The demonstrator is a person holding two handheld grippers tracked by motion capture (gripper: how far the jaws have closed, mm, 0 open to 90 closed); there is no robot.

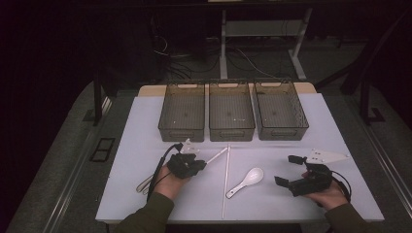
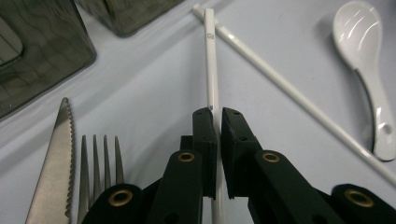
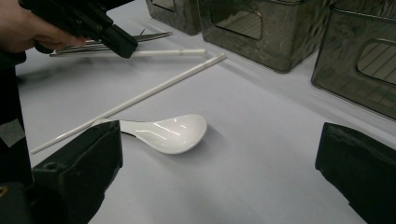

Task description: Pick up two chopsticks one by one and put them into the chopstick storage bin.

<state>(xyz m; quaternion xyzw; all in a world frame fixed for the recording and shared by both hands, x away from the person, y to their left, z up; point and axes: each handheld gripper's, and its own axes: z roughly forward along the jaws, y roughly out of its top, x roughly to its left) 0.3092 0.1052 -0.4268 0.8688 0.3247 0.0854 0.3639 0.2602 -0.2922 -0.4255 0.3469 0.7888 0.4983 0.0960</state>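
We have our left gripper [image 2: 218,122] clamped on a slim white plastic chopstick [image 2: 211,60] lying on the white table [image 2: 154,93], just in front of the grey bins [image 1: 231,112]. Our right gripper [image 3: 219,158] hangs with jaws wide apart near the glossy white ceramic soup spoon [image 3: 168,133].

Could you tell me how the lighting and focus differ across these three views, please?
High view: the white table is lit, the surroundings very dark. Left gripper view: the spoon shows glare streaks, the near knife looks soft. Right gripper view: the near jaws are blurred.
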